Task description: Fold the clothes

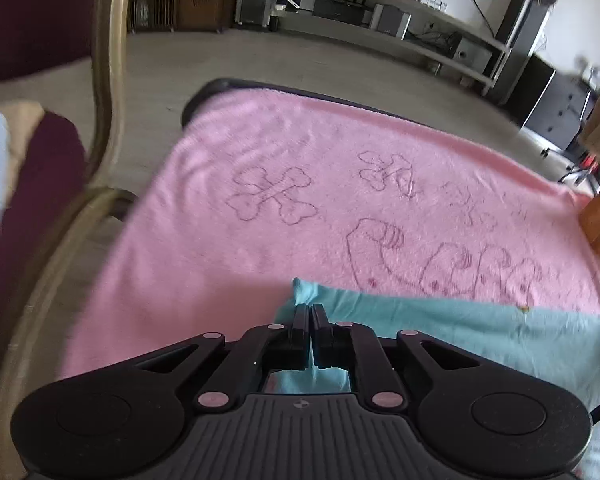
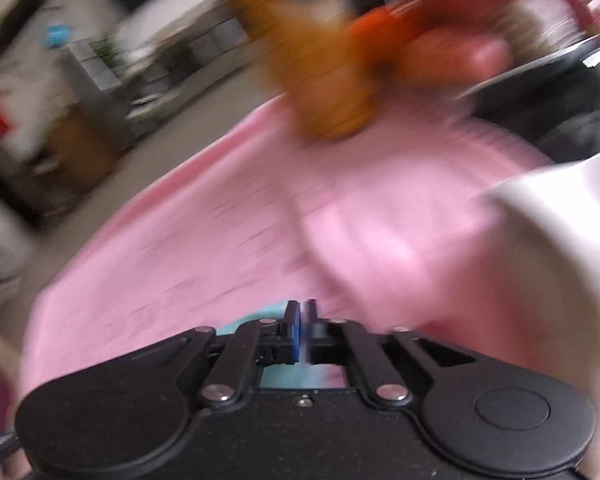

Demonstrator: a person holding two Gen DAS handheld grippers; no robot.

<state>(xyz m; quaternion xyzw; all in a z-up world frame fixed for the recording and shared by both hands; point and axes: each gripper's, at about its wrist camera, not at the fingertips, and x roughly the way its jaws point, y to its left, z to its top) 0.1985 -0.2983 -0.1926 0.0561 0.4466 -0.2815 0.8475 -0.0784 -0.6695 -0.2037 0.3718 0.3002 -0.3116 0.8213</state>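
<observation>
The bench (image 1: 204, 94) is covered by a pink towel (image 1: 300, 184) stitched with bone and paw outlines, and this towel serves as the reference for all that follows. A turquoise garment (image 1: 460, 332) lies flat on the near part of the towel, its far edge running across below the paw outlines and its bulk extending to the right. The left gripper (image 1: 311, 312) sits at the garment's left corner; its fingers (image 1: 300, 320) are drawn nearly together and pinch a raised tip of the turquoise fabric, which stands up just beyond them and also shows beneath the gripper body. In the right wrist view, heavily blurred, the right gripper (image 2: 302, 312) is over the near edge of the towel, with its fingers (image 2: 294, 332) close together and only a thin gap between them; turquoise cloth shows under and just left of them, but I cannot tell whether any is clamped. A blurred orange-brown object (image 2: 324, 80) stands at the far side of the towel. A white cloth (image 2: 560, 240) lies at the towel's right side. Left of the towel stands a chair (image 1: 104, 80) with a brass-coloured frame and dark red upholstery. Beyond the towel's far edge, across bare floor, a grey shelving unit (image 1: 380, 12) runs along the wall.
</observation>
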